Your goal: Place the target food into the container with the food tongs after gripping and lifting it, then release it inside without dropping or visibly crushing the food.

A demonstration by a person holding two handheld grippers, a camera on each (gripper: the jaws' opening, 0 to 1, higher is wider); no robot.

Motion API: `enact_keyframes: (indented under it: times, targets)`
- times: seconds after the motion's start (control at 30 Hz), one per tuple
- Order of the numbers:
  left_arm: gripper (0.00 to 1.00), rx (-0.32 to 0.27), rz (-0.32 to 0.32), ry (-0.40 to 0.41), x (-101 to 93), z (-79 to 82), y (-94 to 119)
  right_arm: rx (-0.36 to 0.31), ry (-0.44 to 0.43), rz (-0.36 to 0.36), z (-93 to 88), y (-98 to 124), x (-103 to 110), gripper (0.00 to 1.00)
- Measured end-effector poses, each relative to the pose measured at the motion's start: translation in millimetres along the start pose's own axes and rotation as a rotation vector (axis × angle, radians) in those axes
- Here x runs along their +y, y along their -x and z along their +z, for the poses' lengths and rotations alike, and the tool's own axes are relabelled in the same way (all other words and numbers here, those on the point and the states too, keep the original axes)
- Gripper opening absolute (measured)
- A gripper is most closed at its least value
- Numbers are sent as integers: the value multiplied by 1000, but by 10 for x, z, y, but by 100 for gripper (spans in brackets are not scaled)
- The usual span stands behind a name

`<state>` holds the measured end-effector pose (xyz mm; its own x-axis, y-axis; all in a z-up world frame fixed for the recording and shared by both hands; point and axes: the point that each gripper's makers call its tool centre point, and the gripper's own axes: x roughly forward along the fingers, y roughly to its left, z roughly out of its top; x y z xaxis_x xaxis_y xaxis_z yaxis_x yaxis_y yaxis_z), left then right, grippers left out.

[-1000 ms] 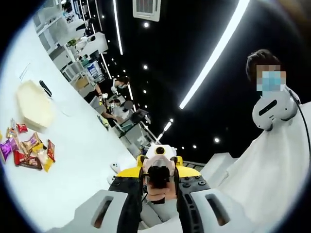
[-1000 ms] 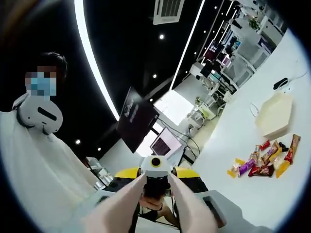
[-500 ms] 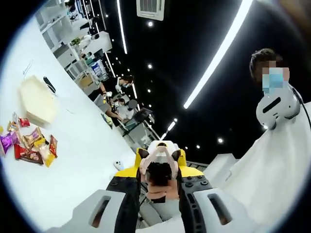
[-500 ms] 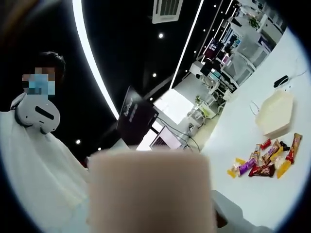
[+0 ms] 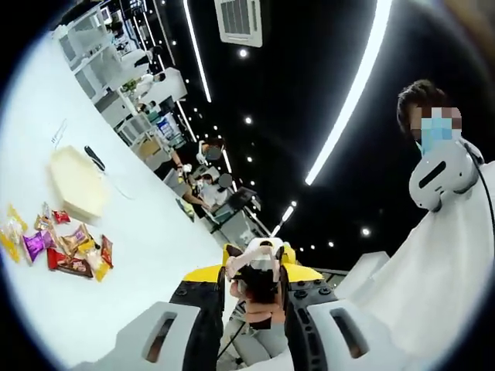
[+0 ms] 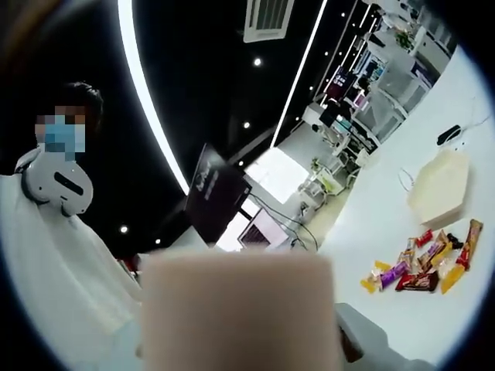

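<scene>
Left gripper [image 5: 249,325]: jaws narrowly parted, nothing held.
Right gripper: jaws hidden by blurred beige block [image 6: 240,317]; state cannot be told.
Colourful wrapped snacks [image 6: 421,263]: at 4 o'clock.

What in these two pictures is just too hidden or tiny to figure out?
- Right gripper: in the right gripper view a blurred beige block covers its jaws, so open or shut is unclear.
- Snack packets: left gripper view, too small to read.
- Pale container: right gripper view, too far away to see its inside.
</scene>
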<state>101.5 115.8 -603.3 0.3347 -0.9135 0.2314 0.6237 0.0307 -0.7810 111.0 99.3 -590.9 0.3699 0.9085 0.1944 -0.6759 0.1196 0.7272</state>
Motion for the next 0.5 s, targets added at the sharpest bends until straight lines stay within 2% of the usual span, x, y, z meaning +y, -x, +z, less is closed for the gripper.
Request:
enact_keyframes:
  times: [0.3, 0.4, 0.5]
  targets:
    - [26, -12, -2, 15, -5, 43, -36, -19, 7, 1, 49, -16, 3, 29]
    - [19, -18, -19, 26, -35, 56, -32, -48, -1, -15, 97, -18, -30, 29]
    - [24, -28, -16, 35, -33, 82, -60, -67, -12, -5, 131, -29, -28, 29]
